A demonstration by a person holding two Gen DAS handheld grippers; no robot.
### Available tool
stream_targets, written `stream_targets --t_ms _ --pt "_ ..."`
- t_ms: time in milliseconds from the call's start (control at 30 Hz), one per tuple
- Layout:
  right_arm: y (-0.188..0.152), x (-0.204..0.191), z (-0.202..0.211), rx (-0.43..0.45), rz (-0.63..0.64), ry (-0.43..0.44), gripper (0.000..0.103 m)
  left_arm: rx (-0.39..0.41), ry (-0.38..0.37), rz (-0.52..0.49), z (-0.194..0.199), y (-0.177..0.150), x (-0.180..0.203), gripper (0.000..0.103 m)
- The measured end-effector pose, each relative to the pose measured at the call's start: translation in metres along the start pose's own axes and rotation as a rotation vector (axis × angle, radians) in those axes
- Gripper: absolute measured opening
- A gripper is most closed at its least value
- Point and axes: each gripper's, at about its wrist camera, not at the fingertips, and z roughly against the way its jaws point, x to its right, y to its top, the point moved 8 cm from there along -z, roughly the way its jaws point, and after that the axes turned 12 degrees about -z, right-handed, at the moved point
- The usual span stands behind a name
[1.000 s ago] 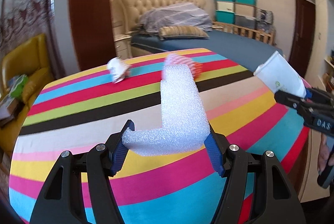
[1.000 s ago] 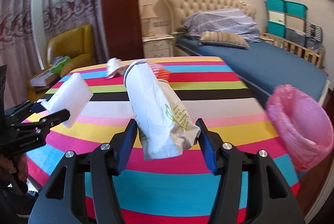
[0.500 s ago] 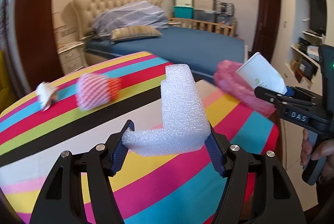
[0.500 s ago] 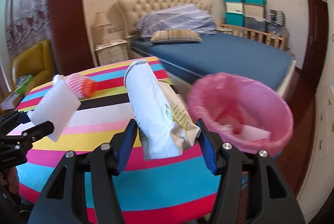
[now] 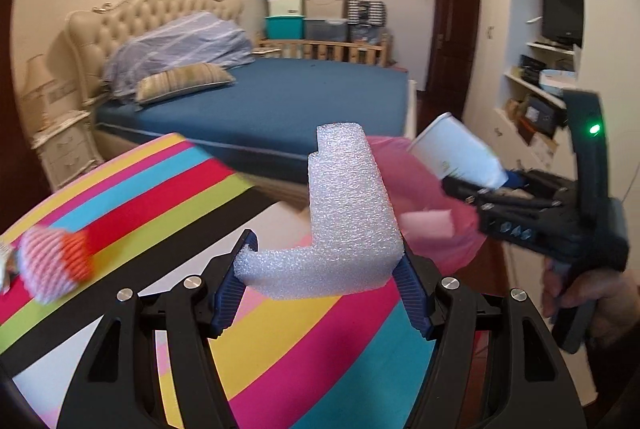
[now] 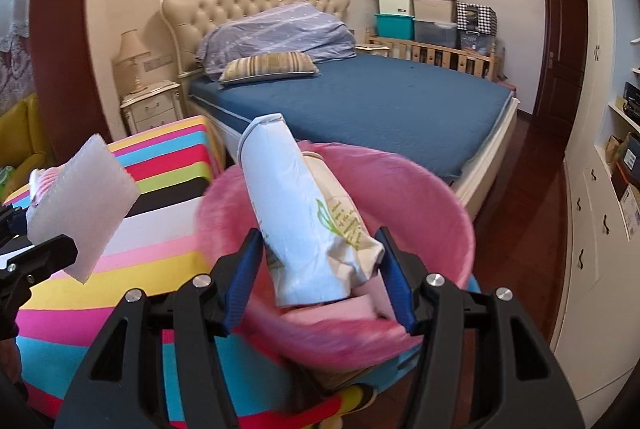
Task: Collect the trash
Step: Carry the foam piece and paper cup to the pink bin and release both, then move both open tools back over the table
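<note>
My left gripper is shut on an L-shaped white foam piece, held above the striped table's right edge. My right gripper is shut on a crumpled white paper bag and holds it over the pink-lined trash bin. The bin also shows in the left wrist view, just behind the foam, with paper scraps inside. The foam also shows at the left of the right wrist view. The right gripper with the bag shows in the left wrist view.
A red-and-white foam net lies on the striped tablecloth at the left. A bed with a blue cover stands behind the bin. White cupboards line the right wall. A nightstand stands by the bed.
Both grippers have swung to the right, away from the table's middle. The pink bin has come into view and now lies right under the paper bag. Both holds are unchanged.
</note>
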Motion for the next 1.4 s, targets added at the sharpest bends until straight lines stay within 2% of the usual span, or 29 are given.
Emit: stream_targets --t_ms 167,433,500,533,567,600,800,900,1067,1167,1400 --pt "0.007 0.032 -0.024 -0.011 -0.013 -0.020 0.056 0.009 -0.067 -0.048 -0.038 0.029 0.024 0.064" --pt "0.015 0.064 -0.048 -0.024 -0.018 -0.038 0.056 -0.036 -0.128 -0.025 -0.089 0.047 0.041 0.064" --pt "0.016 0.067 -0.047 -0.027 -0.006 -0.022 0.058 -0.040 -0.140 -0.016 -0.097 0.049 0.043 0.069" --pt "0.017 0.067 -0.046 -0.024 0.001 -0.022 0.062 -0.035 -0.137 -0.012 -0.099 0.050 0.042 0.077" --pt "0.017 0.067 -0.045 -0.019 0.004 -0.029 0.073 -0.028 -0.116 -0.010 -0.100 0.050 0.041 0.085" --pt "0.019 0.069 -0.043 -0.009 0.002 -0.034 0.075 -0.021 -0.098 -0.006 -0.100 0.052 0.038 0.086" --pt "0.018 0.060 -0.022 0.015 -0.015 -0.031 0.075 -0.011 -0.051 0.014 -0.073 0.037 0.013 0.086" --pt "0.017 0.038 -0.008 0.022 0.003 -0.014 0.075 -0.011 -0.006 -0.004 -0.050 0.026 -0.007 0.088" --pt "0.016 -0.023 0.009 0.022 0.061 0.068 0.079 -0.008 0.089 0.009 0.002 -0.004 -0.047 0.090" --pt "0.006 -0.074 0.013 0.006 0.100 0.136 0.080 -0.024 0.157 0.048 0.035 -0.030 -0.075 0.090" --pt "-0.035 -0.215 0.001 -0.078 0.272 0.290 0.085 -0.087 0.379 0.124 0.116 -0.098 -0.163 0.090"
